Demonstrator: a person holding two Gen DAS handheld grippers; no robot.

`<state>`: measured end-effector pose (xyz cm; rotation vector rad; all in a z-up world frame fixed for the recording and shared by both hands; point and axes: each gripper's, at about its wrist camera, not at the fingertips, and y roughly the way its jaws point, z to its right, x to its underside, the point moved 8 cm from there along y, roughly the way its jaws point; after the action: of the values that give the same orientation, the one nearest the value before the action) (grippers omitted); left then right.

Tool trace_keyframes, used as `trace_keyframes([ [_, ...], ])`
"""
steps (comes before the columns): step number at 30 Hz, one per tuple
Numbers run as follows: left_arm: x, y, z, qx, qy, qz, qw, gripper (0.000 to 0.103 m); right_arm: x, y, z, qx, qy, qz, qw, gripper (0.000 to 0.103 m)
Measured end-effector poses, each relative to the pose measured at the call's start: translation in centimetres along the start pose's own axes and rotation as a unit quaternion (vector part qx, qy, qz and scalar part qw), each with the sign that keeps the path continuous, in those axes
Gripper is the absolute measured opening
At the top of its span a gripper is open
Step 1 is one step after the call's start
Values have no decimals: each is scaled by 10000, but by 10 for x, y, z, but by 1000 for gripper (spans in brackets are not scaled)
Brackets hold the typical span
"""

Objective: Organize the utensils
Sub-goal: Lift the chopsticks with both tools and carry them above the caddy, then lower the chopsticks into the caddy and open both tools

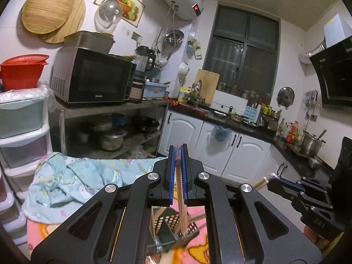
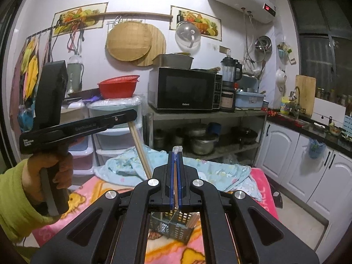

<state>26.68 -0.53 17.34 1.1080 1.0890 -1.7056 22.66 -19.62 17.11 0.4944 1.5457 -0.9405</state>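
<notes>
My left gripper (image 1: 178,148) is shut on wooden chopsticks (image 1: 182,202) that hang down into a perforated metal utensil caddy (image 1: 173,226) on the pink blanket. My right gripper (image 2: 176,153) is shut on a wooden chopstick (image 2: 175,187) above the same caddy (image 2: 176,226). In the right wrist view the left gripper (image 2: 129,121) shows at the left, hand-held, with its chopsticks (image 2: 142,151) slanting down. In the left wrist view the right gripper (image 1: 272,179) shows at the right with chopstick ends (image 1: 260,182) sticking out.
A pink cartoon blanket (image 2: 88,198) covers the work surface, with a crumpled light-blue cloth (image 2: 198,171) at its far side. Behind stand a metal shelf with a microwave (image 2: 182,88) and pots, plastic drawers (image 2: 114,136), and white cabinets (image 2: 297,160) at the right.
</notes>
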Motion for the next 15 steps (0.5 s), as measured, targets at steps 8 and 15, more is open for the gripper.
trace_keyframes([
  [8, 7, 20, -5, -238, 145, 28, 9996, 3, 2, 15, 11, 108, 159, -123, 9997, 2],
  [15, 24, 35, -14, -429, 339, -8, 9985, 3, 13, 33, 15, 178, 267, -289, 9991, 2],
])
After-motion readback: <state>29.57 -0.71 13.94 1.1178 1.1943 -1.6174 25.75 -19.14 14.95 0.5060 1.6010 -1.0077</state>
